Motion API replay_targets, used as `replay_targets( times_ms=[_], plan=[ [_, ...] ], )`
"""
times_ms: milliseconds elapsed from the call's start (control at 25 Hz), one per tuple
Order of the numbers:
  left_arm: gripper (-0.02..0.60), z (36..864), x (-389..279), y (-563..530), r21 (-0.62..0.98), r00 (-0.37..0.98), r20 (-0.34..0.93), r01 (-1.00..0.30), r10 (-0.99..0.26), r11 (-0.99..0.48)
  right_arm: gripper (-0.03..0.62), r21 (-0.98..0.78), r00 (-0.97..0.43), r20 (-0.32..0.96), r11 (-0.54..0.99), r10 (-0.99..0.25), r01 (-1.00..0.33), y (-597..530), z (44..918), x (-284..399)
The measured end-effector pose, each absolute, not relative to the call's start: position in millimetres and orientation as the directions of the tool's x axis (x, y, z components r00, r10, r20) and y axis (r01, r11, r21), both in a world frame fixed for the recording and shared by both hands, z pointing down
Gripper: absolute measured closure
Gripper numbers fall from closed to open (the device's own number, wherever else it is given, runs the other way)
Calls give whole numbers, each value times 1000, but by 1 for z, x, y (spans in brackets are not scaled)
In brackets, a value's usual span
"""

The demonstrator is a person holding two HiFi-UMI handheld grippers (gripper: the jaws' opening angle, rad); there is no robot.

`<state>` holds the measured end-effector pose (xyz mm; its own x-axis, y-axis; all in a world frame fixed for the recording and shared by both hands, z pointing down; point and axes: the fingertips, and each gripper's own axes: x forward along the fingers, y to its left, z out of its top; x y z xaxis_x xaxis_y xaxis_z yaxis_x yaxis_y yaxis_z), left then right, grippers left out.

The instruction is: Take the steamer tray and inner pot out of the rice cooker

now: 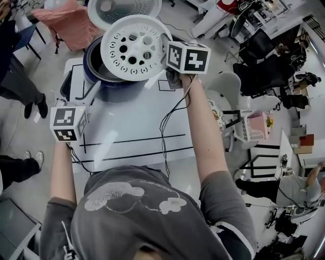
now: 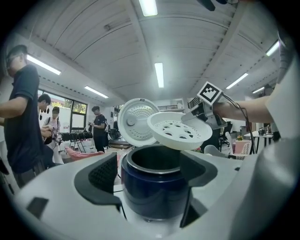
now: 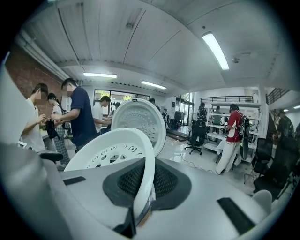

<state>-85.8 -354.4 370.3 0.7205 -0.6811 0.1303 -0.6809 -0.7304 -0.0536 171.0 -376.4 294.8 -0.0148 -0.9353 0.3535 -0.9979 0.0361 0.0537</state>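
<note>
1. One white steamer tray hangs tilted above the cooker at my twelve o'clock. My right gripper is clenched on its three o'clock rim.
2. One blue rice cooker, its lid open, holds one inner pot.
3. My left gripper, at the cooker's eight o'clock, is spread and grasps nothing.

Rice cooker, 1; steamer tray, 1; inner pot, apparently 1; left gripper, 1; right gripper, 1; surface, 1.

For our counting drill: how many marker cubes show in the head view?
2. One cube at the left edge of the table; the other cube right of the raised tray. None seems hidden.
</note>
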Motion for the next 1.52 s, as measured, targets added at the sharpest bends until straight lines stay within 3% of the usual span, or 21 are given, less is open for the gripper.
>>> replay_targets(
  times_ms=[640, 1080, 1520],
  plan=[
    [161, 378, 4, -284, -89, 782, 159, -597, -603, -797, 551, -86, 26, 342, -59, -939, -995, -250, 331, 268],
    [161, 422, 69, -235, -64, 853, 225, -470, -471, -880, 551, -133, 116, 438, -192, -892, -972, -166, 409, 322],
    [161, 495, 89, -214, 7, 848, 330, -442, -415, -897, 551, -178, 191, 534, -330, -823, -927, -116, 511, 350]
  ],
)
